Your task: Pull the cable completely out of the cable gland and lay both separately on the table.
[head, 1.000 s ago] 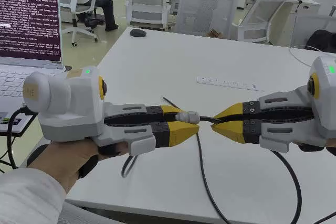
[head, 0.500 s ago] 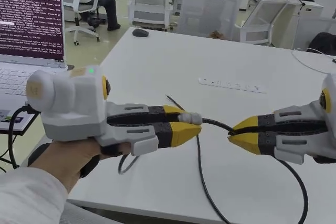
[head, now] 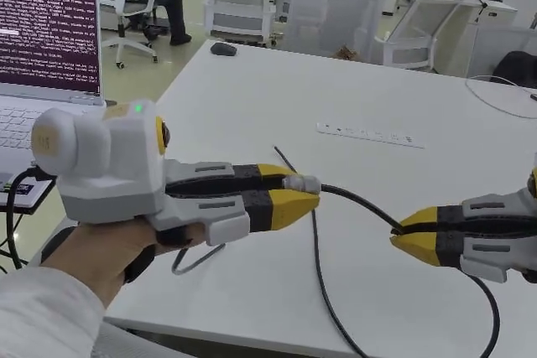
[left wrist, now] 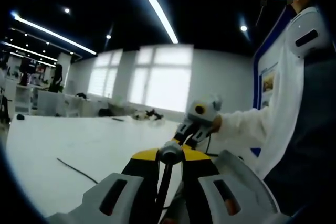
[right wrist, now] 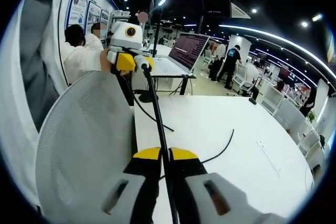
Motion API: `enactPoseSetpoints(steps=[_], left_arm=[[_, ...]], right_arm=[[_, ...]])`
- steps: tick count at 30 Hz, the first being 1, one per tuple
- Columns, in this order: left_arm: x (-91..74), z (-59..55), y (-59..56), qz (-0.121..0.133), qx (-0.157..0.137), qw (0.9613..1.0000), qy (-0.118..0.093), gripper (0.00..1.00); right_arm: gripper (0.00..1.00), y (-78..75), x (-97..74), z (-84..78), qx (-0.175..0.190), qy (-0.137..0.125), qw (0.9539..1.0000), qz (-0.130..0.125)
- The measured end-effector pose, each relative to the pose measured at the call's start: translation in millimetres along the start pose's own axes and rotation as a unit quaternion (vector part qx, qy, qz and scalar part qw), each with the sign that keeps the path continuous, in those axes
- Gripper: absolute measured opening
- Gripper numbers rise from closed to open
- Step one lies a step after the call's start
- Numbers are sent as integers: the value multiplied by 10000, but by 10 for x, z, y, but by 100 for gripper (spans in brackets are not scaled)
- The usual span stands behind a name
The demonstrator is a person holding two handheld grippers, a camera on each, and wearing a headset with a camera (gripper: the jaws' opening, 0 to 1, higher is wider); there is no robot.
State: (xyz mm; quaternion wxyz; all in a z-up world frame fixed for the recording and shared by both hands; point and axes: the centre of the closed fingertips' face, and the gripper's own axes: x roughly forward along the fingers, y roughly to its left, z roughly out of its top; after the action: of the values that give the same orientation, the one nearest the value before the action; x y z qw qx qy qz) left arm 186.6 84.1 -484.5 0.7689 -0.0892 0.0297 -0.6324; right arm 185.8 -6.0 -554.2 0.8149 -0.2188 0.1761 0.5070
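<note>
The left gripper (head: 307, 191) is held over the near edge of the white table (head: 252, 90), shut on a small grey cable gland (head: 300, 183). A black cable (head: 361, 204) leaves the gland's tip and runs right and down to the right gripper (head: 398, 233), which is shut on it. In the left gripper view the gland (left wrist: 170, 152) sits between the yellow jaw tips, with the right gripper (left wrist: 202, 116) beyond it. From the right gripper view the cable (right wrist: 156, 114) stretches from its closed jaws up to the gland (right wrist: 140, 62) in the left gripper (right wrist: 128, 59).
An open laptop (head: 50, 31) stands at the left edge. On the table's far side lie a white power strip (head: 369, 134) and a mouse (head: 222, 49), with office chairs (head: 239, 2) behind. Black gripper leads (head: 323, 282) trail over the near edge. A mesh chair back (right wrist: 84, 140) is close by.
The right gripper has moved right and slightly down, away from the left gripper, with the cable in it. A longer stretch of cable now shows between gland and right jaws.
</note>
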Motion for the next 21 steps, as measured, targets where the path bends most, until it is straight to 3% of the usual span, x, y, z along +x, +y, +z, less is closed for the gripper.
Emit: enactPoseSetpoints(steps=[6,10,21], left_arm=[[0,-11,4,0,3,10000,25,16],[-5,-24,31,74,-13,10000,50,16],[-12,-35,61,154,-5,9999,72,16]], right_arm=[[6,14,16,-18,103,2,9999,-25],[6,55,17,-37,393,37,9992,72],[10,-24,-45,61,153,120,9998,-33]])
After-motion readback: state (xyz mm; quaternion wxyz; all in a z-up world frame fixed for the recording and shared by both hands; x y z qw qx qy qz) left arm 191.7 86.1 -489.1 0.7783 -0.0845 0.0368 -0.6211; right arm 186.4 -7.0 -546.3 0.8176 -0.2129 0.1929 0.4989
